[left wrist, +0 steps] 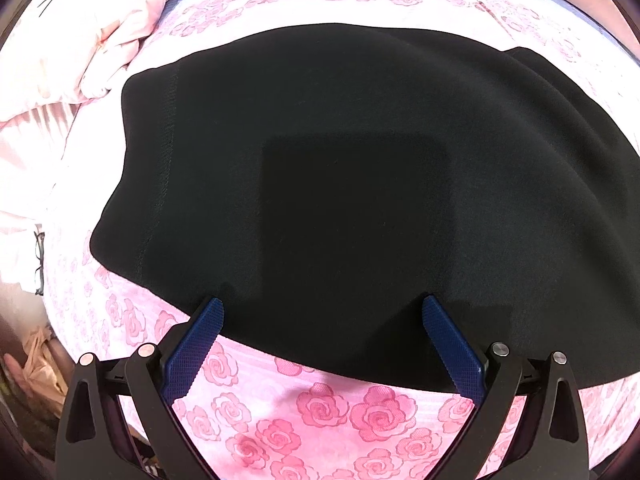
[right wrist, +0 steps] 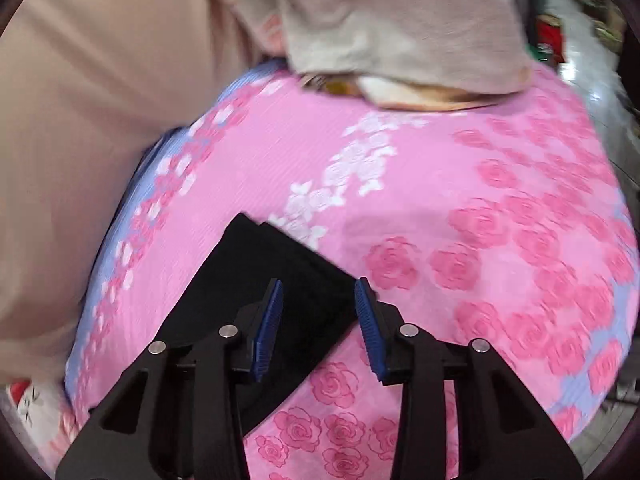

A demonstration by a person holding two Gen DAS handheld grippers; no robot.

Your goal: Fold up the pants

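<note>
The black pants point(left wrist: 320, 184) lie spread flat on a pink rose-print bedsheet point(left wrist: 320, 412). My left gripper point(left wrist: 322, 308) is open wide, its blue pads just over the near edge of the pants, holding nothing. In the right wrist view a folded end of the pants point(right wrist: 276, 272) lies on the sheet point(right wrist: 480, 208). My right gripper point(right wrist: 319, 290) is open, hovering over that end's corner, with nothing between its pads. That view is blurred.
A pink-and-white quilt point(left wrist: 88, 40) is bunched at the far left, with eyeglasses point(left wrist: 39, 264) beside the bed edge. A beige pillow point(right wrist: 400, 20) lies at the far end and a beige wall or headboard point(right wrist: 80, 120) runs along the left.
</note>
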